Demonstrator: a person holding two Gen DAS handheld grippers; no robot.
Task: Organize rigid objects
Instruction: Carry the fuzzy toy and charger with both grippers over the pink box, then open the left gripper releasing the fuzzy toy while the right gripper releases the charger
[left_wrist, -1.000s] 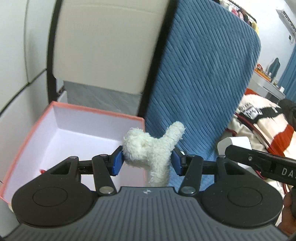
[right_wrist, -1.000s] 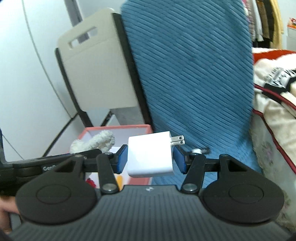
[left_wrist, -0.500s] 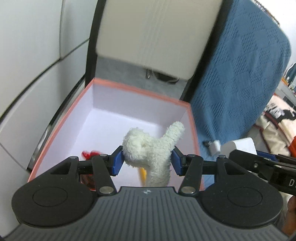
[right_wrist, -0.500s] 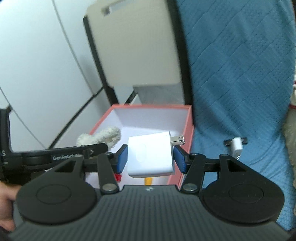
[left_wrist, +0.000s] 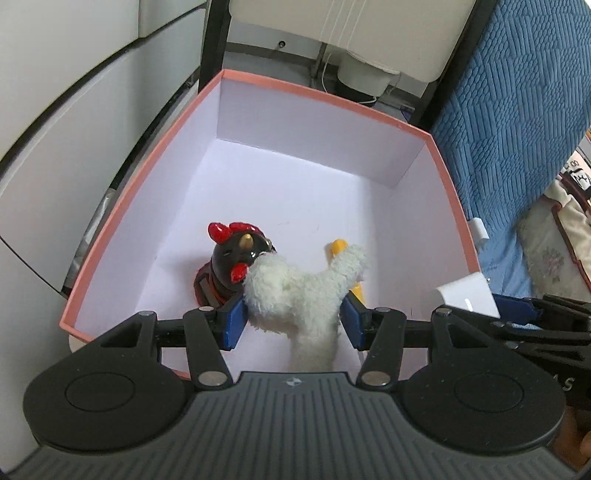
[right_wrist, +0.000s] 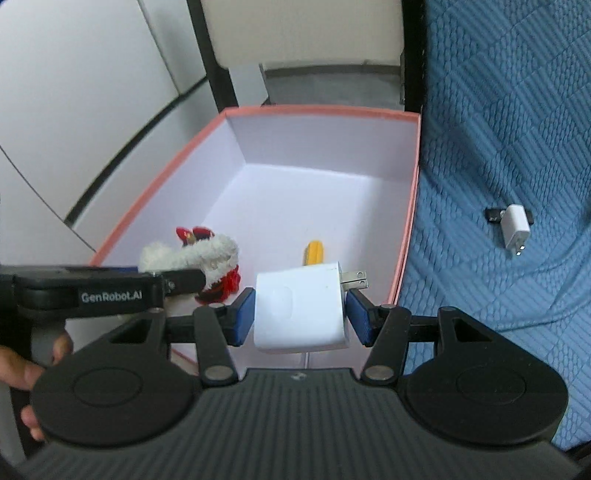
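Both hand-held grippers have swung over the pink box (left_wrist: 448, 192), left (left_wrist: 291, 319) clenched on the plush toy (left_wrist: 299, 291), right (right_wrist: 301, 312) grasping the white charger (right_wrist: 301, 308), ready to drop them inside.

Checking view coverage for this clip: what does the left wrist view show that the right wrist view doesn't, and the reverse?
Only the left wrist view shows the rooster figurine's face clearly, and the left gripper shut on the white plush toy. Only the right wrist view shows the small white charger on the blue quilt, and the right gripper shut on the white plug adapter with its prongs. Both show the pink box and a yellow object inside.
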